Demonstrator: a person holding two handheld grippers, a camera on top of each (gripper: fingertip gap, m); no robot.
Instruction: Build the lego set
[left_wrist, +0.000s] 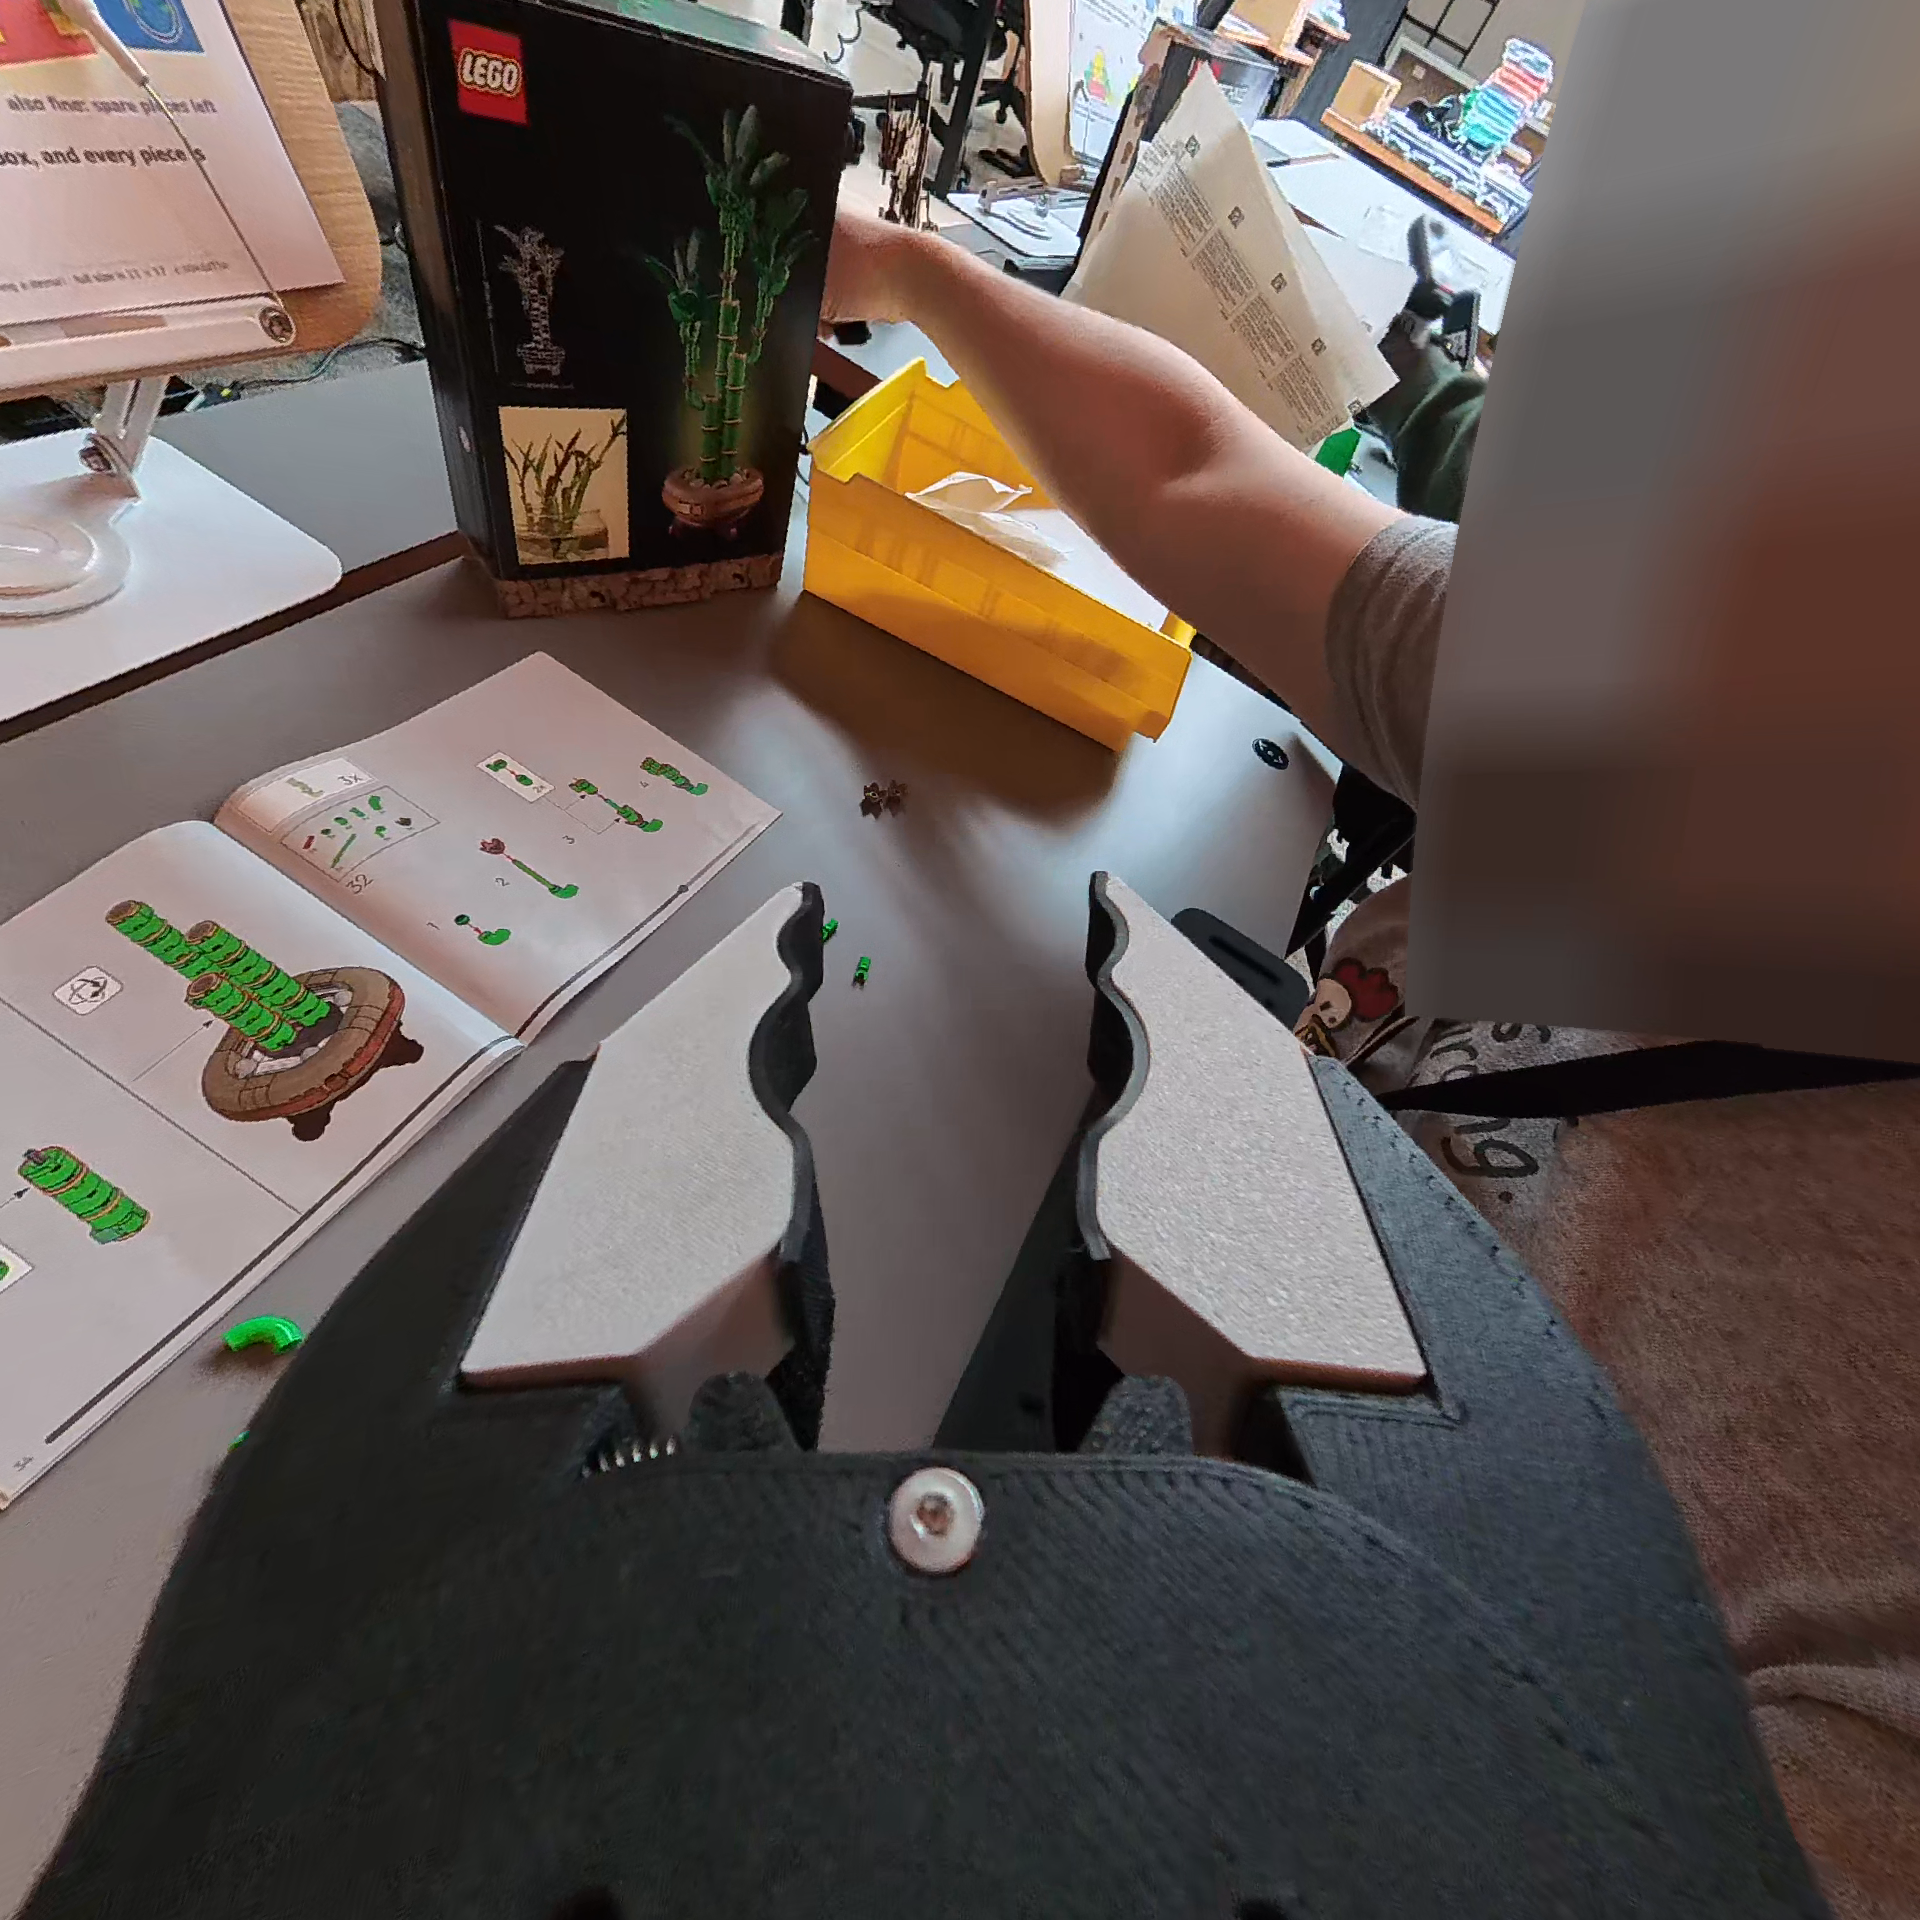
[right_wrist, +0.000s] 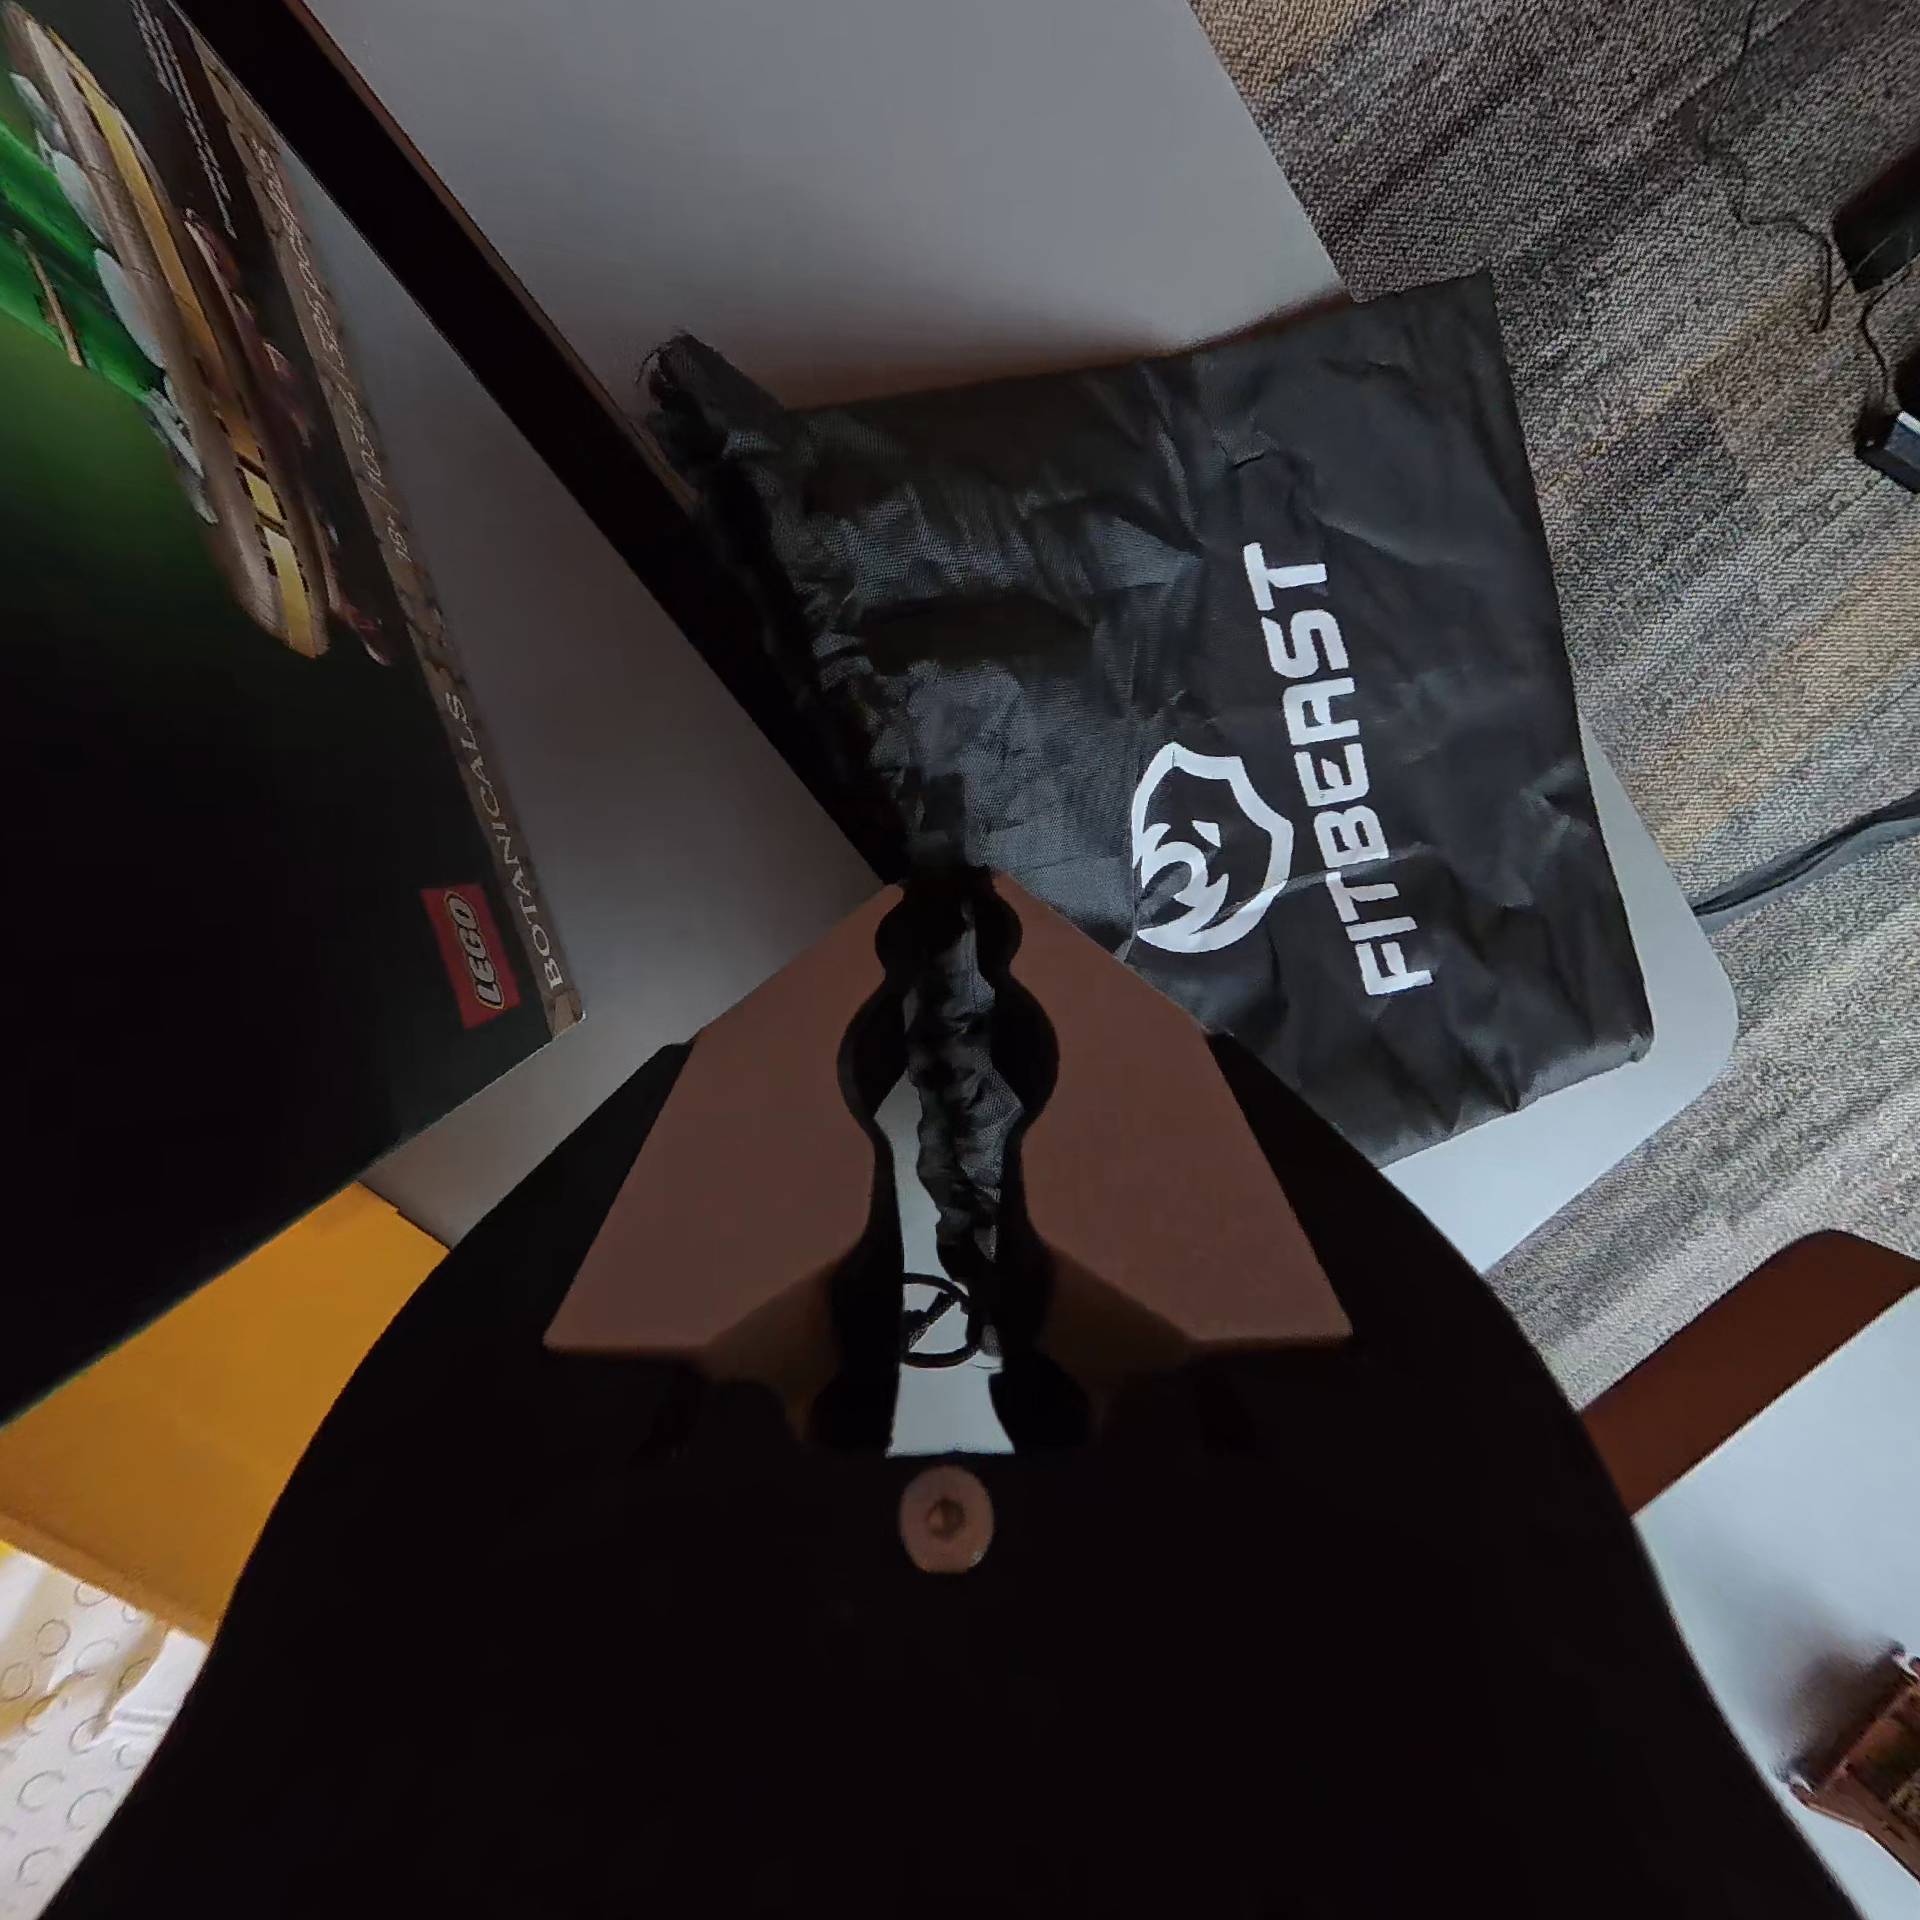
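My left gripper (left_wrist: 951, 894) is open and empty, low over the dark table (left_wrist: 987, 1039). Just ahead of its left fingertip lie two tiny green pieces (left_wrist: 860, 968), and a small brown flower piece (left_wrist: 883, 798) lies farther on. A green curved piece (left_wrist: 262, 1333) lies by the open instruction booklet (left_wrist: 343, 935) on the left. My right gripper (right_wrist: 940, 883) is shut on the gathered mouth of a black drawstring bag (right_wrist: 1247, 675) that lies on a white table (right_wrist: 831, 208). The set's black box (left_wrist: 623, 312) stands upright behind the booklet; it also shows in the right wrist view (right_wrist: 208, 779).
A yellow bin (left_wrist: 987, 613) with white paper in it sits right of the box; it also shows in the right wrist view (right_wrist: 208, 1403). A person's arm (left_wrist: 1091, 416) reaches over it behind the box. A white stand (left_wrist: 125, 540) holds a sign at far left. Carpet floor (right_wrist: 1714, 520) lies beyond the table edge. The left gripper's tips are roughly 60 cm from the right gripper's. The green curved piece (left_wrist: 262, 1333) sits 25 cm or so from the ends of my left fingers.
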